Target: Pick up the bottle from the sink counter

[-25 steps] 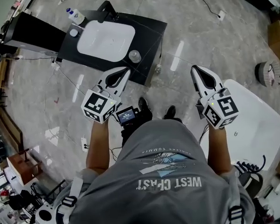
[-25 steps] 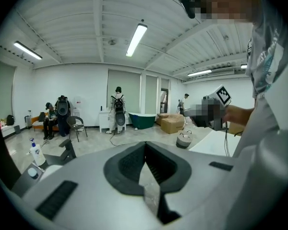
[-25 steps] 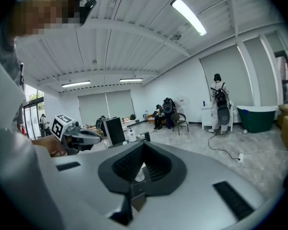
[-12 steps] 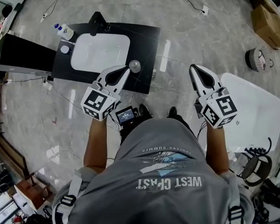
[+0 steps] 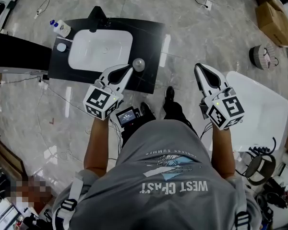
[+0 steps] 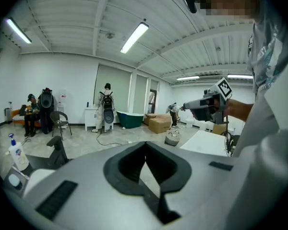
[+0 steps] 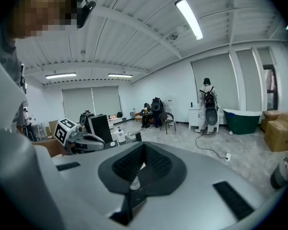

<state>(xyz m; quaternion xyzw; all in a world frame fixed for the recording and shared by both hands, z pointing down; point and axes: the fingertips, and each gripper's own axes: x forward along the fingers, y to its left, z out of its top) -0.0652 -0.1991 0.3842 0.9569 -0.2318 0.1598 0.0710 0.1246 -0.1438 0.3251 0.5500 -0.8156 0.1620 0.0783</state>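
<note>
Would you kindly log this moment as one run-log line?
phase: pre-grasp | left gripper: shut, empty | right gripper: shut, empty | blue-capped bottle: on sink counter, untouched

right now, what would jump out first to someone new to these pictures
A black sink counter with a white basin sits in the upper left of the head view, a blue-capped bottle at its far left corner. Both grippers, the left gripper over the counter's near edge and the right gripper over the floor, are shut and empty.
</note>
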